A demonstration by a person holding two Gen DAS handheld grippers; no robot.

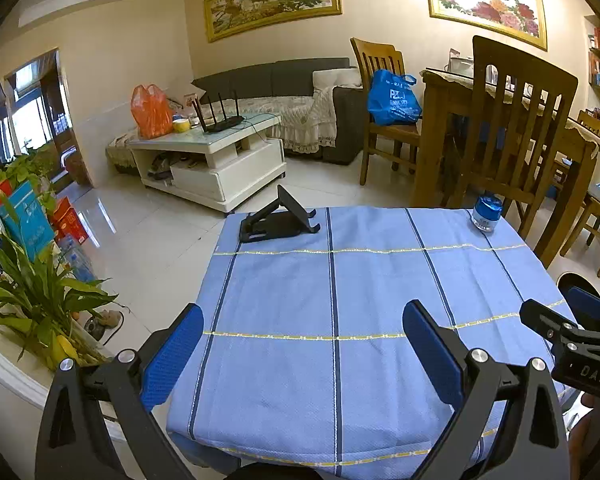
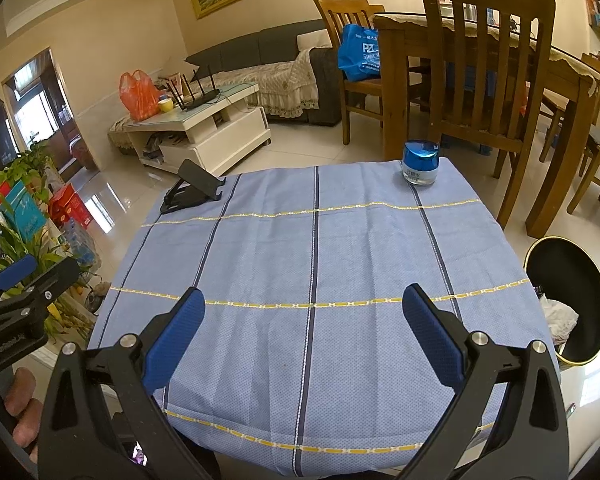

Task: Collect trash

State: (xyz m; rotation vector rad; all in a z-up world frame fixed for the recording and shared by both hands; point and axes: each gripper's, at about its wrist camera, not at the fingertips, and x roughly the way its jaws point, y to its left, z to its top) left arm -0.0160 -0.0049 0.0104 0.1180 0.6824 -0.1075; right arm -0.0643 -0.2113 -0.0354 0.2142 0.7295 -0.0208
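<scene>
A black trash bin with a gold rim (image 2: 568,300) stands on the floor right of the table, with crumpled white trash (image 2: 560,318) inside; its edge shows in the left wrist view (image 1: 576,280). My left gripper (image 1: 302,340) is open and empty over the near part of the blue checked tablecloth (image 1: 380,292). My right gripper (image 2: 304,320) is open and empty over the cloth (image 2: 308,248). The right gripper also shows at the right edge of the left wrist view (image 1: 572,320), and the left gripper at the left edge of the right wrist view (image 2: 20,284).
A black phone stand (image 1: 276,220) (image 2: 194,192) sits at the far left corner of the table. A blue-lidded jar (image 1: 487,214) (image 2: 421,164) sits at the far right corner. Wooden chairs (image 2: 484,72) and a dining table stand behind. Potted plants (image 1: 40,300) are at the left.
</scene>
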